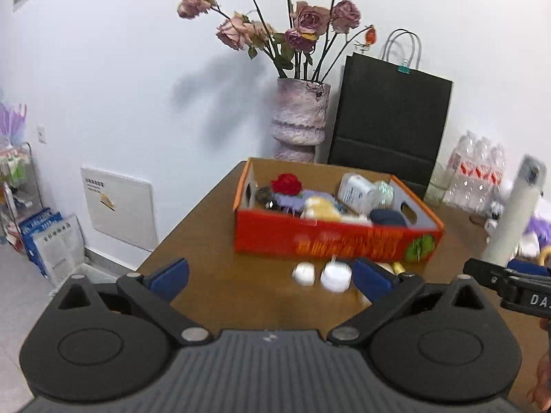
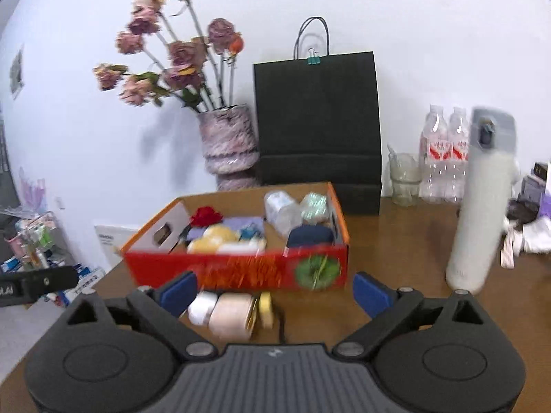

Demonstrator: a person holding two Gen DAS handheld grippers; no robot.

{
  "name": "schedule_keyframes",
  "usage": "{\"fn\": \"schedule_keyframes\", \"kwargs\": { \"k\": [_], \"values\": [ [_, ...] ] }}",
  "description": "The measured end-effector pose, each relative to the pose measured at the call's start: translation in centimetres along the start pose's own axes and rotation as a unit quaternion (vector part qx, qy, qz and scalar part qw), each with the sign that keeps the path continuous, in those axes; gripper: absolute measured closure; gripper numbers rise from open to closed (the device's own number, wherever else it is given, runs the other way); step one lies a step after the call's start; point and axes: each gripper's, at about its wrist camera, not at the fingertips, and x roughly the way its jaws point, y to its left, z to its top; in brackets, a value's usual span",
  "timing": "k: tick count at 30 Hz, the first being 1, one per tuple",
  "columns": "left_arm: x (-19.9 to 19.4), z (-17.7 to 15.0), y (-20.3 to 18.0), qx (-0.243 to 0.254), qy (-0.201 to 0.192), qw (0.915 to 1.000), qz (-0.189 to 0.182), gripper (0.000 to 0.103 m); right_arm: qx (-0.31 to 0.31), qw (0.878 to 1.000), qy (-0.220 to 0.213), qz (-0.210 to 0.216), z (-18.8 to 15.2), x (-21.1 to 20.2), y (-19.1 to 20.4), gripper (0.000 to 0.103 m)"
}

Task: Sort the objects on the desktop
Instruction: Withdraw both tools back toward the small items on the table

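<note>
A red cardboard box stands on the brown table, holding a red flower, a yellow item, a dark blue case and wrapped packs. In front of it lie two small white objects, which the right wrist view shows as a white piece, a beige case and a yellow piece. My left gripper is open and empty, short of the box. My right gripper is open and empty too, above the small items. The right gripper's tip shows at the left wrist view's right edge.
A vase of dried roses and a black paper bag stand behind the box. A tall white flask, a glass and bottled water are at the right. The table's left edge drops to the floor.
</note>
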Motion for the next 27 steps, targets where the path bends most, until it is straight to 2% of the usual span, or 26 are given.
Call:
{"fn": "schedule_keyframes", "kwargs": {
  "k": [2,5,8,11,14,17,24,27],
  "values": [
    [-1.4,-2.2,0.1,0.009,-0.005,0.9999,0.002,0.0,-0.003,1.0,-0.011,0.003,-2.3,-1.6,0.1,0.0],
    [-3.4,-5.2,-0.1,0.02,-0.003,0.9998,-0.01,0.0,0.005,1.0,-0.013,-0.009,-5.5,-3.9,0.2,0.0],
    [-5.2,-7.7,-0.3,0.028,-0.003,0.9994,-0.02,0.0,0.013,1.0,-0.006,0.003,-7.3,-5.8,0.1,0.0],
    [-6.4,-9.3,-0.4,0.035,-0.005,0.9991,-0.021,0.0,-0.011,1.0,-0.004,0.009,-8.7,-7.8,0.4,0.0],
    [-7.0,-10.0,-0.5,0.045,-0.005,0.9988,-0.02,0.0,-0.022,1.0,0.002,0.007,-9.9,-9.2,1.0,0.0],
    [-7.1,-10.1,-0.5,0.044,0.0,0.9989,-0.018,0.0,-0.025,0.999,0.011,0.025,-11.1,-10.3,1.4,0.0],
    [-6.8,-10.2,-0.5,0.052,0.005,0.9983,-0.025,0.0,-0.055,0.998,-0.031,0.027,-11.2,-11.6,2.5,0.0],
    [-6.3,-9.8,-0.2,0.047,0.012,0.9984,-0.028,0.0,-0.057,0.997,-0.032,0.034,-10.6,-11.3,2.4,0.0]
  ]
}}
